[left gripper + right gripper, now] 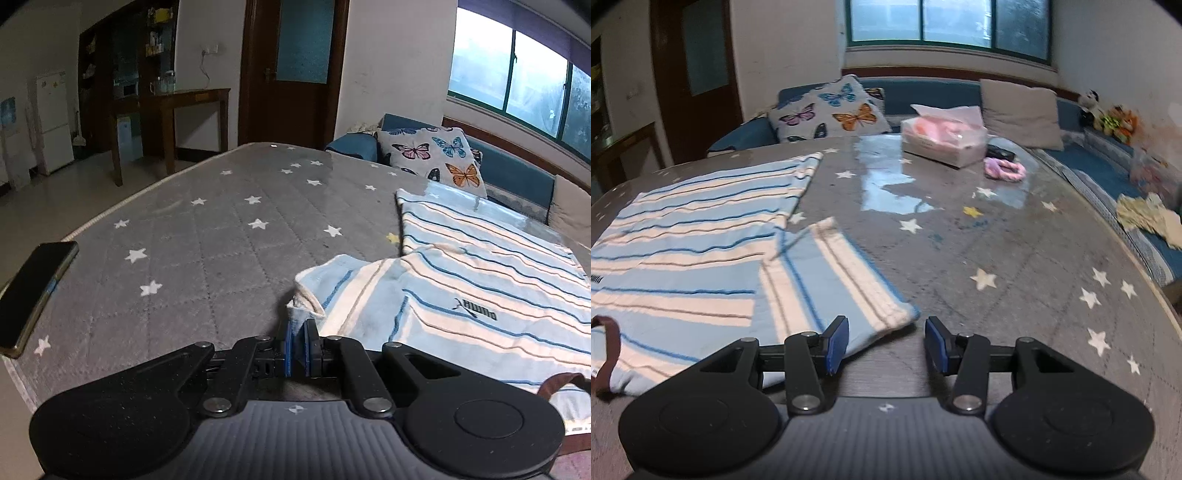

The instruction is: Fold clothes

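Observation:
A light-blue and white striped shirt (pixel 480 295) lies on the grey star-patterned table cover (pixel 184 240). In the left wrist view its left sleeve (pixel 332 280) is folded inward over the body. My left gripper (pixel 300 332) is shut on the sleeve's cuff, which bunches just above the blue pads. In the right wrist view the same shirt (pixel 683 236) lies at the left, with its right sleeve (pixel 827 280) flat and angled out toward me. My right gripper (pixel 886 341) stands open just past the sleeve's end. Its left pad hangs over the cuff edge, and nothing is between the pads.
A dark phone (pixel 33 295) lies at the table's left edge. A tissue box (pixel 942 140), a pink scrunchie (pixel 1003 168) and a small dark object stand at the far side. A blue sofa (pixel 1100 173) with a butterfly cushion (pixel 831 110) runs behind and to the right.

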`<state>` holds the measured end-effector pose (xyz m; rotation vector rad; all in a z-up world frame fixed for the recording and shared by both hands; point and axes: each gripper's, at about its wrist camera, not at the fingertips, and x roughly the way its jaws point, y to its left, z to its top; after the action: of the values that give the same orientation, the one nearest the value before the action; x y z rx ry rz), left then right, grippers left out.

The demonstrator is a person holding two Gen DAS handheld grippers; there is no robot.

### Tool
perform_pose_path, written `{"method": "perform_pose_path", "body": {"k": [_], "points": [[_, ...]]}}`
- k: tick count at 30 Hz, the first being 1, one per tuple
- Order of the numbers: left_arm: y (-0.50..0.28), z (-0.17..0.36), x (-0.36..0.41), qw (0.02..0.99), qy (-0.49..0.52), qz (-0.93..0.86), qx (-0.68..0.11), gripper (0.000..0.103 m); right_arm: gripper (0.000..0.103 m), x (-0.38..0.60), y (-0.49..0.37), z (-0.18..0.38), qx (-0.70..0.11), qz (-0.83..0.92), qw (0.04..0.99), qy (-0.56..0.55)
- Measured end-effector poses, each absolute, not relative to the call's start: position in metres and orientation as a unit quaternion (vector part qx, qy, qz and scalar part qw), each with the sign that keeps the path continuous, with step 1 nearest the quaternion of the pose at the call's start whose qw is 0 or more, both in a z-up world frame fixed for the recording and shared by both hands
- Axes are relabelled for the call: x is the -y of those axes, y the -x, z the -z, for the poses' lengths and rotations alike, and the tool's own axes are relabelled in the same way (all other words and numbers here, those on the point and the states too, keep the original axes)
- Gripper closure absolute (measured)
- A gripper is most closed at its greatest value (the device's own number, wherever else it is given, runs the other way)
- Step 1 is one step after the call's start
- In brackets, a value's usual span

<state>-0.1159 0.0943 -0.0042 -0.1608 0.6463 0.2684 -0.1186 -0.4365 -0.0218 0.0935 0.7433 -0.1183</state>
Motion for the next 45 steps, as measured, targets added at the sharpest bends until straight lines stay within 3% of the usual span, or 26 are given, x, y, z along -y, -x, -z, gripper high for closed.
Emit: {"method": "perform_pose_path", "body": {"k": [7,9,11,15,19,23,25,34,41,45], "points": [[0.123,0.002,-0.1,0.933,0.062,-0.15,-0.321,0.095,0.059,0.443,0.117,0.026,-0.365,0.062,0.926,-0.067],[0.127,-0.004,-0.098,0.936,0.059,-0.146,-0.316,0.095,0.068,0.442,0.117,0.026,-0.366,0.057,0.927,-0.069],[0.13,-0.01,-0.093,0.939,0.054,-0.134,-0.311,0.095,0.087,0.442,0.116,0.027,-0.364,0.058,0.927,-0.069],[0.128,-0.019,-0.074,0.946,0.043,-0.093,-0.308,0.09,0.099,0.446,0.119,0.027,-0.357,0.065,0.928,-0.084],[0.118,-0.023,-0.048,0.949,0.036,-0.049,-0.31,0.081,0.101,0.449,0.126,0.026,-0.346,0.07,0.931,-0.09],[0.108,-0.019,-0.02,0.946,0.025,0.0,-0.323,0.078,0.101,0.456,0.133,0.023,-0.338,0.08,0.934,-0.087],[0.104,-0.017,-0.004,0.945,0.015,0.025,-0.326,0.068,0.101,0.463,0.137,0.019,-0.334,0.09,0.935,-0.082],[0.108,0.015,0.026,0.926,-0.027,0.079,-0.368,0.067,0.101,0.496,0.165,0.022,-0.344,0.136,0.925,-0.09],[0.11,0.007,0.017,0.927,-0.037,0.076,-0.364,0.067,0.101,0.505,0.172,0.023,-0.34,0.136,0.924,-0.107],[0.105,-0.003,0.033,0.931,-0.031,0.093,-0.351,0.058,0.101,0.503,0.172,0.013,-0.326,0.128,0.93,-0.108]]}}
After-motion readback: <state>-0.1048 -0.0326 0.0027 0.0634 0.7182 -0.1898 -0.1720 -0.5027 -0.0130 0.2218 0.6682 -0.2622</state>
